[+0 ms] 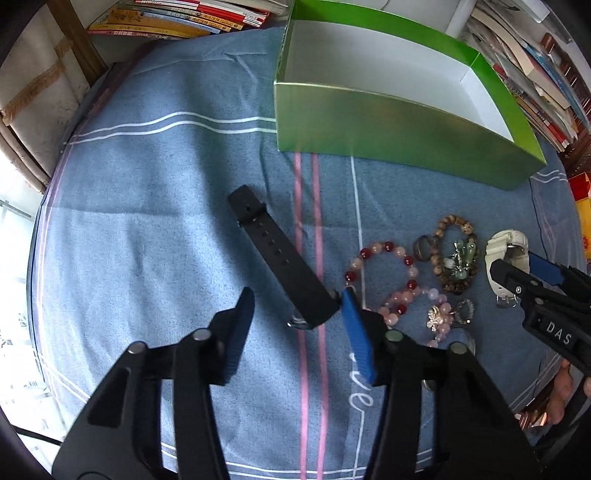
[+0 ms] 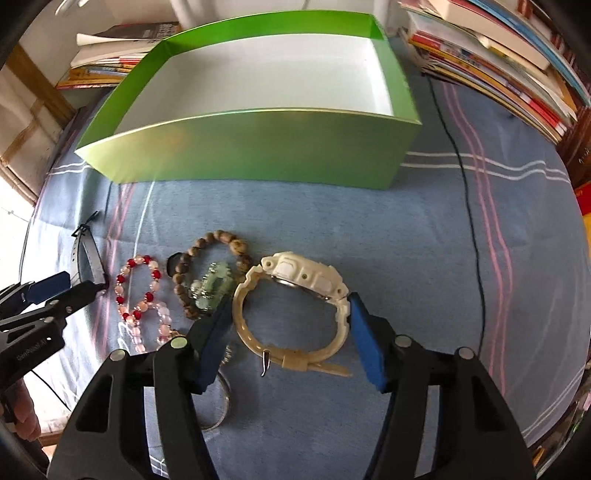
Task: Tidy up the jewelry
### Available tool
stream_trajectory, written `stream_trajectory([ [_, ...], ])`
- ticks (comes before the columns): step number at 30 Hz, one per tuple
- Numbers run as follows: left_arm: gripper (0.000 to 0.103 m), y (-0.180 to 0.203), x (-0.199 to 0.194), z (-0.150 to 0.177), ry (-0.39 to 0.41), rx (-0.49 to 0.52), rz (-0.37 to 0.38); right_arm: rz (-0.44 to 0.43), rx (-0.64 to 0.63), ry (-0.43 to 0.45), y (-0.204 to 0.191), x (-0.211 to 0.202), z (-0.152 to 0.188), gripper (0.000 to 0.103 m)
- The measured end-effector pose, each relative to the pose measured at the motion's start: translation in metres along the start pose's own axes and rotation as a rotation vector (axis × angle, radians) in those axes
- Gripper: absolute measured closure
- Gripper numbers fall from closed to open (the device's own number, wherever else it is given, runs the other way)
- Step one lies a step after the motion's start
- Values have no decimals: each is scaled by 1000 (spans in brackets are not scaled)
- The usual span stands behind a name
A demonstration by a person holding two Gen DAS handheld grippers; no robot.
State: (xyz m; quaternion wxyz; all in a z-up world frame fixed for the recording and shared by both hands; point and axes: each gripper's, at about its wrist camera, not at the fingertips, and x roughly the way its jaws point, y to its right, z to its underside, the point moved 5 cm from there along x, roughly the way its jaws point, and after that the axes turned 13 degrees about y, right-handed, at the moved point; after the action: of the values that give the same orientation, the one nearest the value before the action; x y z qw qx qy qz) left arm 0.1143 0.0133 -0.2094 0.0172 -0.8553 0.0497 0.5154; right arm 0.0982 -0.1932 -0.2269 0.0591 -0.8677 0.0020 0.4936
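Observation:
A black watch [image 1: 280, 258] lies on the blue cloth; my left gripper [image 1: 295, 306] is open around its near end. A white watch [image 2: 295, 306] lies between the open fingers of my right gripper [image 2: 288, 314]. It also shows in the left wrist view [image 1: 506, 251] with the right gripper [image 1: 517, 273] at it. A red and pink bead bracelet [image 2: 138, 291], a brown bead bracelet [image 2: 207, 258], a green jade charm [image 2: 212, 286] and a small brooch [image 1: 437, 317] lie between the watches. The green box [image 2: 258, 147] stands open behind them.
Stacks of books [image 2: 498, 55] line the back and right edges; more books [image 1: 184, 18] lie at the back left. A black cable [image 2: 469, 206] runs over the cloth on the right. A metal ring [image 2: 221, 402] lies under my right gripper's left finger.

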Motion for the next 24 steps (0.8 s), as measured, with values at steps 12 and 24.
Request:
stream_trajectory([
  [12,34,1,6,20,-37,-22,-97,53,-56,-4,7,-3,10,42],
  [24,94,-6,8,1,12,-75,-56,68,-52,11,3,-6,3,42],
])
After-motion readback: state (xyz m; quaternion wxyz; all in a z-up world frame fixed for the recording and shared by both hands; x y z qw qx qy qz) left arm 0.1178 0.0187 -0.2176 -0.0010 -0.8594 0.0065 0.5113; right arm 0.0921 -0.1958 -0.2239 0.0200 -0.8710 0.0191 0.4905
